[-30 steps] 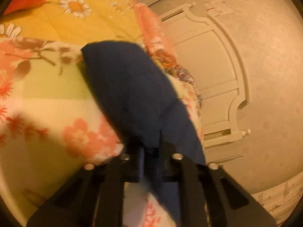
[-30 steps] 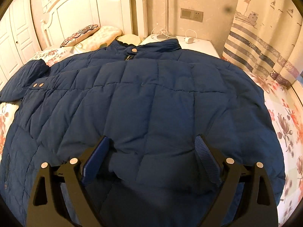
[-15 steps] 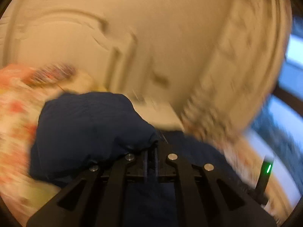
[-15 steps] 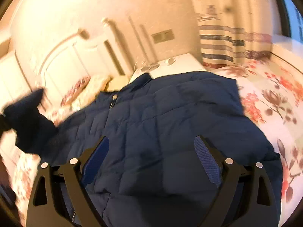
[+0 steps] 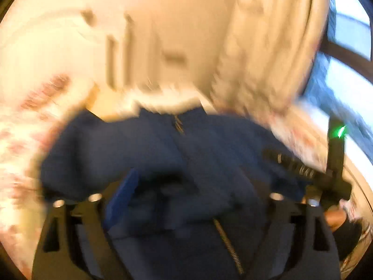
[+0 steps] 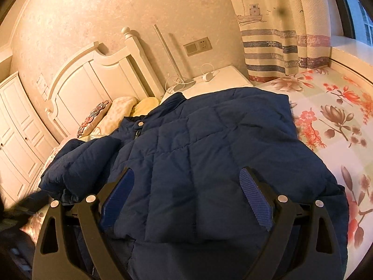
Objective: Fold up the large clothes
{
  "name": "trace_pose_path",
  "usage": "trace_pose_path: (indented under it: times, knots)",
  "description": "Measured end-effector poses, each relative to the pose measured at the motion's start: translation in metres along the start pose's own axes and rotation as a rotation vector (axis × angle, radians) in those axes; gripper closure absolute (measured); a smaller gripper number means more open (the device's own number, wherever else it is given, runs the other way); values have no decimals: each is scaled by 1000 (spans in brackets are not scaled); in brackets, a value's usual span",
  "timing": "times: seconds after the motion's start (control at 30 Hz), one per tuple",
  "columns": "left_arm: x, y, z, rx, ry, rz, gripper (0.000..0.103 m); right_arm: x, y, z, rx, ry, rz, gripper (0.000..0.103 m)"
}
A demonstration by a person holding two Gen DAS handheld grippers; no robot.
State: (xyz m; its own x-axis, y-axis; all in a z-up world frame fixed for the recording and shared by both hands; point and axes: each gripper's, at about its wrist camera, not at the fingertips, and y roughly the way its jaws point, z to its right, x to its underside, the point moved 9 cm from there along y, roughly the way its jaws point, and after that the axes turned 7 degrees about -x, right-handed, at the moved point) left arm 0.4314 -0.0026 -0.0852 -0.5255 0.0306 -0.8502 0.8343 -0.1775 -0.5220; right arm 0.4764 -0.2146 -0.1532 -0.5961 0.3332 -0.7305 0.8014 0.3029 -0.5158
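A large navy quilted jacket (image 6: 209, 149) lies on the bed, collar toward the headboard. Its left sleeve (image 6: 81, 163) is folded in over the body. My right gripper (image 6: 186, 196) is open and empty, its blue pads (image 6: 256, 200) spread just above the jacket's lower half. In the blurred left wrist view the jacket (image 5: 209, 144) fills the middle with its zipper (image 5: 228, 245) showing. My left gripper (image 5: 195, 200) is open above the folded sleeve (image 5: 98, 149), holding nothing. The other gripper (image 5: 326, 175) shows at the right with a green light.
The floral bedsheet (image 6: 338, 116) is bare to the right of the jacket. A white headboard (image 6: 93, 79), pillows (image 6: 112, 116) and a nightstand with cables (image 6: 209, 79) are at the far end. Striped curtains (image 6: 279, 46) hang at the right.
My left gripper carried the sleeve from the left side over onto the jacket body, then opened and let it go. My right gripper stayed open while its view tilted.
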Motion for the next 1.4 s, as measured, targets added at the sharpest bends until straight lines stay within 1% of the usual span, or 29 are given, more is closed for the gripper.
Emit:
trace_pose_path:
  times: [0.03, 0.07, 0.13, 0.17, 0.2, 0.23, 0.27, 0.3, 0.37, 0.43, 0.47, 0.53, 0.57, 0.63, 0.7, 0.73, 0.83, 0.87, 0.9, 0.93, 0.97, 1.03, 1.07, 1.13, 1.2, 1.23, 1.33, 1.37, 1.4]
  knots:
    - [0, -15, -20, -65, -51, 37, 5, 0, 0, 0, 1, -2, 0, 15]
    - [5, -25, -53, -153, -135, 42, 5, 0, 0, 0, 1, -5, -3, 15]
    - [27, -28, -106, -253, -286, -11, 8, 1, 1, 0, 1, -9, -8, 15]
    - [39, -24, -130, -296, -349, -57, 21, 1, 2, 0, 3, -14, -12, 15]
    - [48, -20, -144, -319, -382, -96, 30, 2, 2, -1, 5, -17, -15, 15]
    - [59, -17, -161, -335, -415, -147, 45, 3, 4, -3, 8, -20, -18, 15]
    - [70, -10, -174, -331, -448, -197, 50, 3, 4, -3, 11, -23, -23, 15]
    - [75, -7, -176, -316, -458, -215, 50, 4, 5, -3, 13, -24, -26, 15]
    - [78, 5, -175, -277, -438, -246, 50, 6, 7, -4, 17, -28, -36, 15]
    - [80, 12, -169, -259, -411, -259, 50, 7, 8, -5, 21, -32, -44, 15]
    - [82, 18, -164, -260, -386, -265, 50, 7, 9, -5, 23, -36, -48, 15]
    - [91, 35, -160, -309, -325, -292, 48, 8, 10, -7, 24, -41, -54, 15]
    - [96, 40, -163, -295, -352, -319, 48, 9, 10, -7, 24, -44, -58, 15]
    - [97, 36, -168, -278, -388, -300, 48, 9, 11, -12, 26, -67, -61, 15]
    - [98, 37, -169, -261, -398, -302, 48, 10, 12, -21, 34, -111, -71, 15]
    - [97, 39, -168, -257, -395, -304, 48, 12, 13, -29, 39, -149, -83, 15]
    - [95, 40, -165, -264, -371, -312, 47, 24, 15, -84, -4, -348, -121, 17]
    - [95, 41, -165, -270, -360, -316, 47, 29, 16, -104, -9, -431, -127, 17]
    - [94, 40, -163, -272, -354, -318, 47, 37, 19, -135, -13, -565, -140, 17]
    - [94, 39, -163, -273, -349, -319, 47, 42, 20, -150, -15, -634, -148, 18]
    - [92, 38, -163, -272, -349, -320, 47, 50, 26, -174, -12, -747, -160, 18]
    - [92, 38, -163, -264, -355, -319, 47, 61, 37, -199, 15, -873, -181, 18]
    - [92, 38, -164, -258, -359, -319, 47, 70, 49, -212, 29, -943, -215, 18]
    - [92, 39, -164, -252, -358, -318, 47, 82, 65, -226, 31, -1002, -272, 18]
    - [91, 40, -164, -254, -341, -319, 46, 84, 78, -234, 47, -1014, -280, 21]
    - [91, 40, -163, -258, -325, -319, 45, 83, 82, -237, 33, -992, -281, 23]
    - [90, 41, -163, -256, -288, -315, 44, 72, 79, -241, -69, -871, -273, 40]
    - [91, 41, -162, -258, -258, -307, 44, 61, 69, -241, -134, -795, -238, 57]
    - [91, 41, -160, -266, -230, -295, 44, 51, 61, -238, -162, -737, -212, 66]
